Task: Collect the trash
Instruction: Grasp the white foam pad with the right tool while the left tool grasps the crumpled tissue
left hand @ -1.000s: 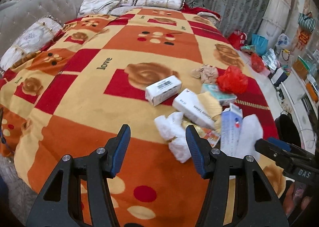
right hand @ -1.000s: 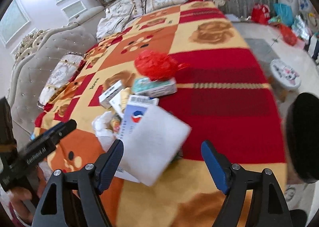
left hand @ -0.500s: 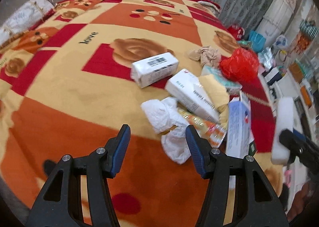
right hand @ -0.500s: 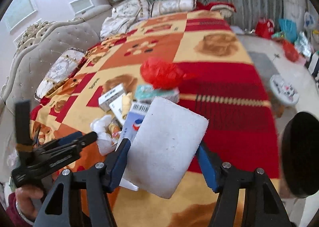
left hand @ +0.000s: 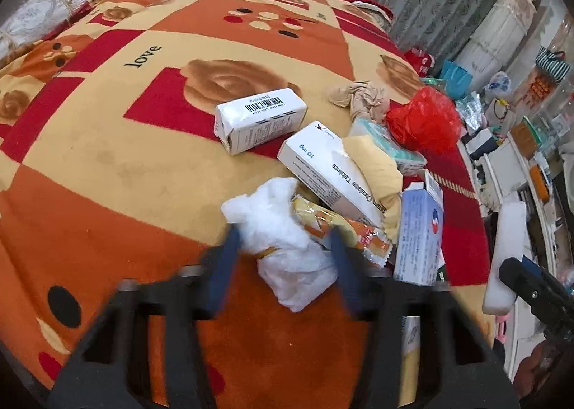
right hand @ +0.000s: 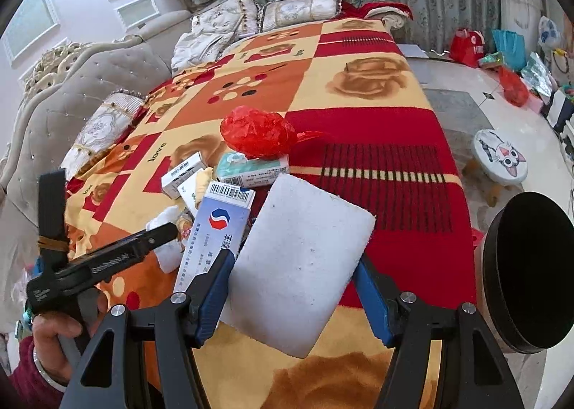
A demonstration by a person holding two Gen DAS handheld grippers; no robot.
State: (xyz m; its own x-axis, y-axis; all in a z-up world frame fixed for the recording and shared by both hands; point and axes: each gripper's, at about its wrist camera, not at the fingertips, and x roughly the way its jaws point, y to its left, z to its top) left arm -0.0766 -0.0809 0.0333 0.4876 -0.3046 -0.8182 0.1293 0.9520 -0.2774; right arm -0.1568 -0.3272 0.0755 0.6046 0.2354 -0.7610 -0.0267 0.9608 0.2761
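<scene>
On the patterned bedspread (left hand: 107, 165) lies a pile of litter. My left gripper (left hand: 283, 244) points down at a crumpled white tissue (left hand: 287, 247); its blurred jaws are closing and the blue pads touch the wad on both sides. An orange snack wrapper (left hand: 344, 229) lies against the right finger. My right gripper (right hand: 294, 287) is shut on a white foam block (right hand: 305, 262) held above the bed, the foam block (left hand: 504, 254) also showing at the right edge of the left wrist view. A black bin (right hand: 527, 272) stands at the right.
Around the tissue lie a barcoded white box (left hand: 258, 122), a tablets box (left hand: 323, 165), a blue-and-white carton (left hand: 419, 229), a yellow cloth (left hand: 376, 168), a teal packet (left hand: 387, 147) and a red plastic bag (left hand: 423, 118). A cat-faced stool (right hand: 500, 158) stands on the floor.
My left gripper came down onto the tissue and its jaws narrowed around it. My right gripper shut on the foam block and raised it off the pile.
</scene>
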